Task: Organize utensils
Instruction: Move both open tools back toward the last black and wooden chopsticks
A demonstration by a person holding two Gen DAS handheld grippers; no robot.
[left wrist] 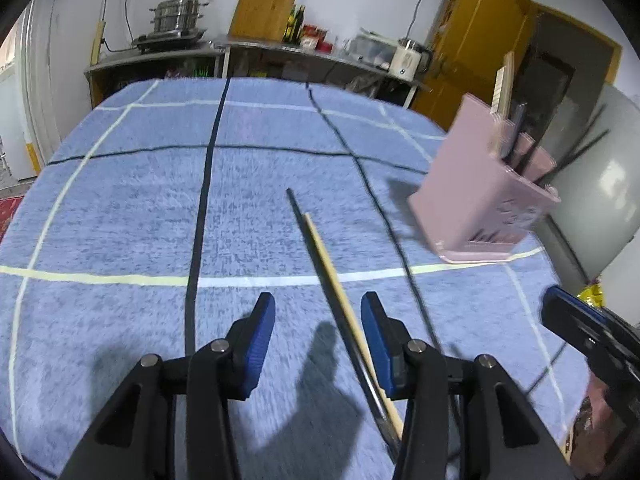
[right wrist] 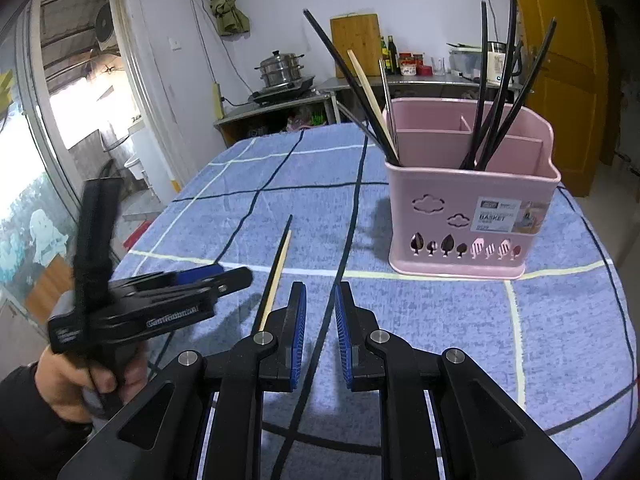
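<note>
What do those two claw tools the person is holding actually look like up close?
Both are black plastic tools. The left gripper and the right gripper each end in two angular black arms with round silver pivot pins and ribbed blue pads on the inner faces of the jaws. Seen from the side, the left one carries small white lettering, too blurred to read. The left hand wears a dark sleeve.

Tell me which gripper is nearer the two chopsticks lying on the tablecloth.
Left. The left gripper is open right over the chopsticks; the right gripper sits just to their right.
</note>
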